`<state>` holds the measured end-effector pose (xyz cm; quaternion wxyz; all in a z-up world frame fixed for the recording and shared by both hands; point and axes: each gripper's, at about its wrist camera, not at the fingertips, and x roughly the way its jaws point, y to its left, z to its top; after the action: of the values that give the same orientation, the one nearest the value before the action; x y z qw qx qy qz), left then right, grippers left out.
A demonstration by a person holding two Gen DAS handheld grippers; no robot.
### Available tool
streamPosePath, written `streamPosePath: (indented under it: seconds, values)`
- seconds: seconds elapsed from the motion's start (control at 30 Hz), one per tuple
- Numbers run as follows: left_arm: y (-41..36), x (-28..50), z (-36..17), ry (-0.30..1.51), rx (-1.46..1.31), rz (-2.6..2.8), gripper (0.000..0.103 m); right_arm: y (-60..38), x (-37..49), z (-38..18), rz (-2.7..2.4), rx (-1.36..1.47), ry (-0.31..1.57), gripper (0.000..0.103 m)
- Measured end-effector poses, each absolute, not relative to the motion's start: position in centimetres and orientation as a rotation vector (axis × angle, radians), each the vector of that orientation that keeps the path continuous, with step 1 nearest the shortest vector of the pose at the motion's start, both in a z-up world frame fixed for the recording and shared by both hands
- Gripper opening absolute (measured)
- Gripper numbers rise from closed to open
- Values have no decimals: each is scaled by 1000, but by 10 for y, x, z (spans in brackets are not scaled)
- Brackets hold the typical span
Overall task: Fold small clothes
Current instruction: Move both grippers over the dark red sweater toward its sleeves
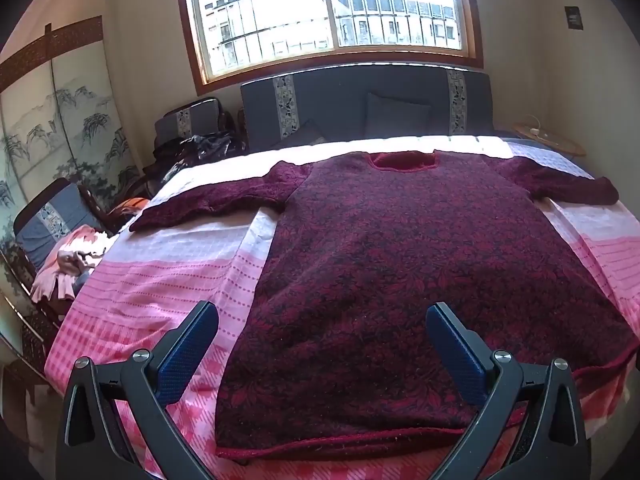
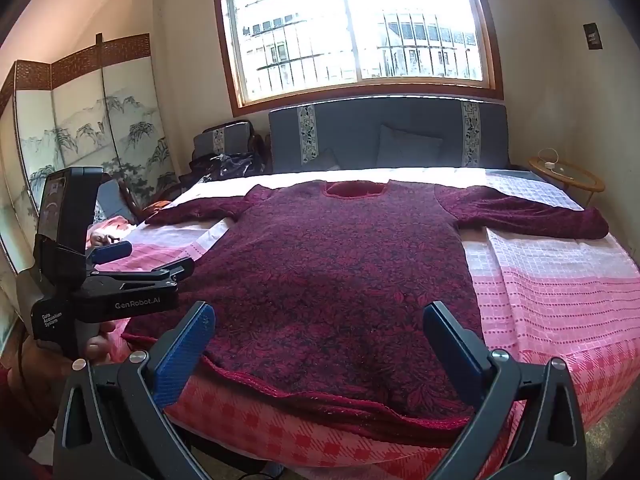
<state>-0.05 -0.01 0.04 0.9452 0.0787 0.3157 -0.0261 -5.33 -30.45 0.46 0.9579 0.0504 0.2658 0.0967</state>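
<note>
A dark red patterned sweater (image 1: 400, 272) lies flat on the pink checked bedcover (image 1: 160, 300), neck toward the window and both sleeves spread out sideways. My left gripper (image 1: 322, 316) hovers open above its lower hem, nothing between the blue pads. The right wrist view shows the same sweater (image 2: 328, 264), with my right gripper (image 2: 318, 316) open over the hem's right part and holding nothing. The left gripper (image 2: 152, 258) is also seen there from the side at the left, held by a hand (image 2: 98, 344), its fingers wide apart.
A grey headboard (image 1: 360, 108) and cushions stand under the window. A chair with pink clothes (image 1: 68, 264) and a painted folding screen (image 1: 52, 128) are on the left. A small round table (image 2: 568, 176) is at the right wall. Bedcover (image 2: 560, 300) lies bare beside the sweater.
</note>
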Motion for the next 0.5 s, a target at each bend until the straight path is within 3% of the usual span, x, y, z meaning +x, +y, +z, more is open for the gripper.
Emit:
streamPosePath:
  seconds: [0.5]
  values:
    - [0,-4,2,652,149,-83,103,-304,-67,12,185,92,524,103]
